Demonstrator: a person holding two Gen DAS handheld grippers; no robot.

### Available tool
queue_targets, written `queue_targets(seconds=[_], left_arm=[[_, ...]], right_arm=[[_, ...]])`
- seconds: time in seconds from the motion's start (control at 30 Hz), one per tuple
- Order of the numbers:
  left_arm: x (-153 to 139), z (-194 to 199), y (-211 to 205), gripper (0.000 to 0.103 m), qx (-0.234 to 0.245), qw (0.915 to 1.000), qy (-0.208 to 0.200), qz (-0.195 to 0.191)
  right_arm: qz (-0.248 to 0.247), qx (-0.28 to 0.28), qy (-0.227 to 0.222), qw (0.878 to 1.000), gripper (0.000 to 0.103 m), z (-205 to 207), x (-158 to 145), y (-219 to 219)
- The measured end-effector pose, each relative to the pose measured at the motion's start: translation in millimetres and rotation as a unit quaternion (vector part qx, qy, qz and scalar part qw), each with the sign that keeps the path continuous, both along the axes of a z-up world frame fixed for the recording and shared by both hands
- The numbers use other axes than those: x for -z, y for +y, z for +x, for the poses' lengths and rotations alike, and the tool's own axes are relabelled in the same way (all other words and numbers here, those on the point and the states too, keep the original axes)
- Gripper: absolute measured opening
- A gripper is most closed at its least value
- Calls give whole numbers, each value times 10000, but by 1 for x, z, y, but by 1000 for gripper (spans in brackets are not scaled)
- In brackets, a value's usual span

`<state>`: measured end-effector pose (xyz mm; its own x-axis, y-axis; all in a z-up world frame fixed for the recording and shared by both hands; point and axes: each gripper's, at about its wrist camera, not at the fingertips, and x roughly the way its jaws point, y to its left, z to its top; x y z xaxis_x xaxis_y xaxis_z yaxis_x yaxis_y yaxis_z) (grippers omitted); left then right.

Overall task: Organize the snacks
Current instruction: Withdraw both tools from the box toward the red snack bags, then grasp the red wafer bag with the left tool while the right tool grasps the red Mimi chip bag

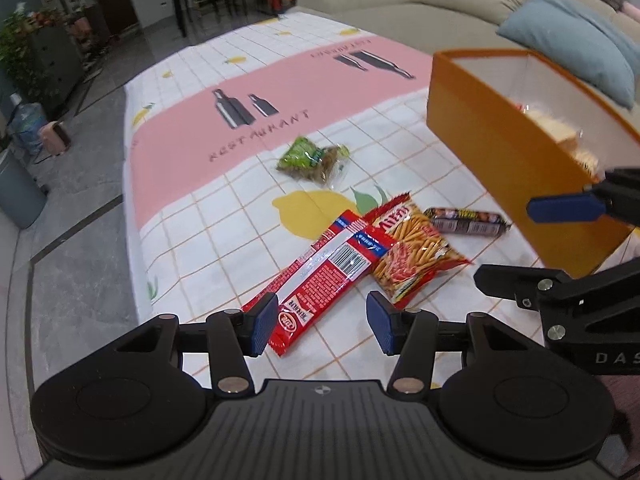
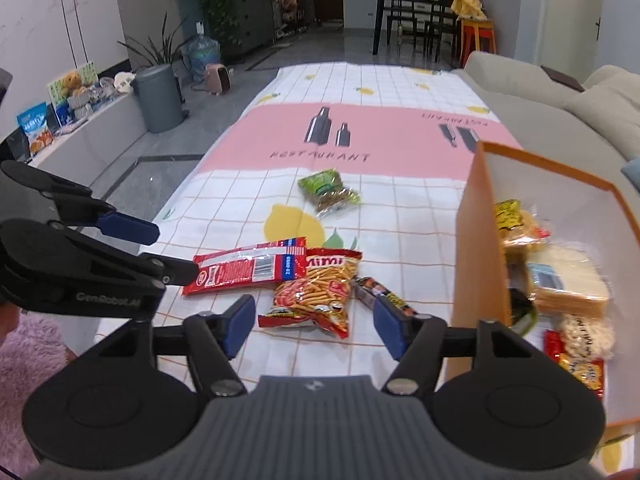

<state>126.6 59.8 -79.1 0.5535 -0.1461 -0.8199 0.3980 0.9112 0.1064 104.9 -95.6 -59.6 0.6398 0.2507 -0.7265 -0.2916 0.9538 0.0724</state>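
**Clearing the last loose snacks into the orange box**

The bench [image 2: 400, 208], under a pink and checked cloth, is carrying everything. The orange box [image 2: 466, 240] is standing at its right side, already holding several packets.

Four snacks are still lying loose on the cloth beside the box. The long red packet [image 1: 320, 276] is overlapping the edge of the Mimi stick bag [image 2: 316, 292]. A dark sausage stick [image 1: 466, 221] is lying just beside the box wall, and a green packet [image 2: 330, 192] is sitting well apart, farther up the cloth.

The left gripper [image 1: 322, 322] is hovering wide and empty over the near end of the red packet. The right gripper [image 2: 314, 326] is also standing open and empty, over the Mimi bag.

It would be best to lift the red packet first, since it is lying on top, and to pinch each bag at a flat sealed edge rather than its crushable middle.
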Motion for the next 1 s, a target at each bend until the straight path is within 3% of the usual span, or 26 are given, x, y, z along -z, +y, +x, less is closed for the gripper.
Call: queue_targets(seconds=[0.2, 0.53, 0.7, 1.0], left_arm=[[29, 23, 1, 60, 633, 9977, 243, 96], [58, 58, 4, 60, 1157, 9913, 512, 369], [65, 65, 2, 61, 1252, 9898, 554, 404], [71, 73, -2, 68, 1216, 9906, 512, 349]], right_arm=[[-38, 31, 253, 9997, 70, 29, 22, 12], [-61, 72, 834, 9965, 71, 78, 60, 26], [-12, 89, 968, 9953, 69, 85, 70, 26], [-56, 65, 1019, 9948, 55, 86, 78, 24]])
